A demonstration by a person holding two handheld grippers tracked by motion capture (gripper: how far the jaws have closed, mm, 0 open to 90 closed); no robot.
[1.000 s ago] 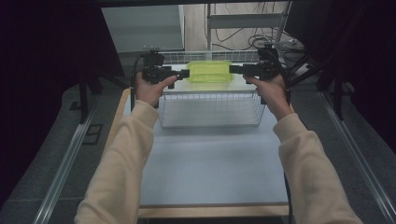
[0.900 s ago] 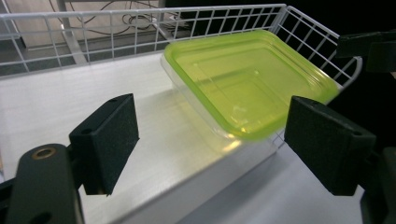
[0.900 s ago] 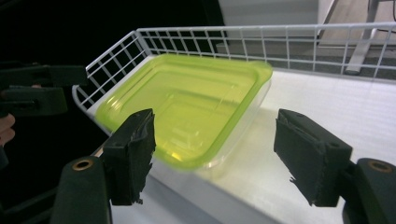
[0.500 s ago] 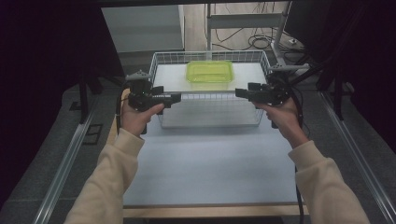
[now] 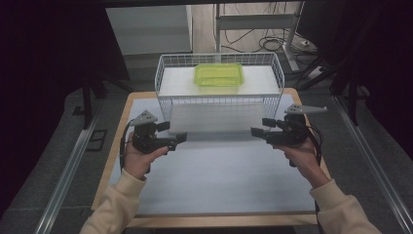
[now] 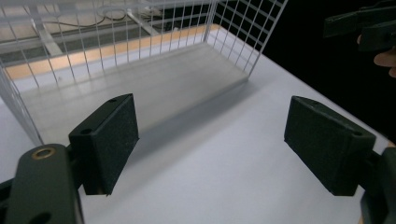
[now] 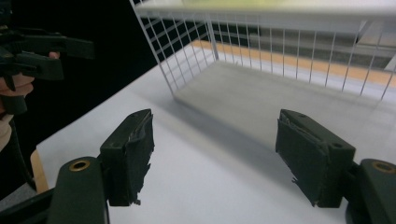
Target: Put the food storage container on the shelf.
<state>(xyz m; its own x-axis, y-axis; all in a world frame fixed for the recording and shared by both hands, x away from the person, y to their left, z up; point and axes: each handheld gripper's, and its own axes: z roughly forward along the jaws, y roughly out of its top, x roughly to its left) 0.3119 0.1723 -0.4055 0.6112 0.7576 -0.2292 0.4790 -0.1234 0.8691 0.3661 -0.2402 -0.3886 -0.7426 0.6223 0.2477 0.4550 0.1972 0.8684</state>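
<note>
- From the high view, the person stands at the near side of the counter (image 5: 214,180), which is covered by a pale sheet, with a tool in each hand. The left tool (image 5: 176,138) and the right tool (image 5: 257,131) point inward at each other, well apart, both held above the bare sheet just in front of the white wire basket (image 5: 219,105).
- The basket stands at the far end of the counter. Inside it, toward its far side, lies a yellow-green plastic container (image 5: 219,75), lid on and flat. Neither tool touches the basket or the container.
- In the left gripper view, the left tool (image 6: 212,144) has its two black jaws spread wide with nothing between them but the white sheet. The near corner of the basket (image 6: 140,60) rises just beyond the jaws, and the other tool (image 6: 362,25) shows at the upper right with a bit of the hand holding it.
- In the right gripper view, the right tool (image 7: 215,156) is likewise released, jaws wide apart and empty; their padding looks frayed at the edges. The basket (image 7: 261,51) stands just ahead, a strip of the yellow-green container (image 7: 280,3) blurred at the top edge, and the left tool (image 7: 42,51) sits at the upper left.
</note>
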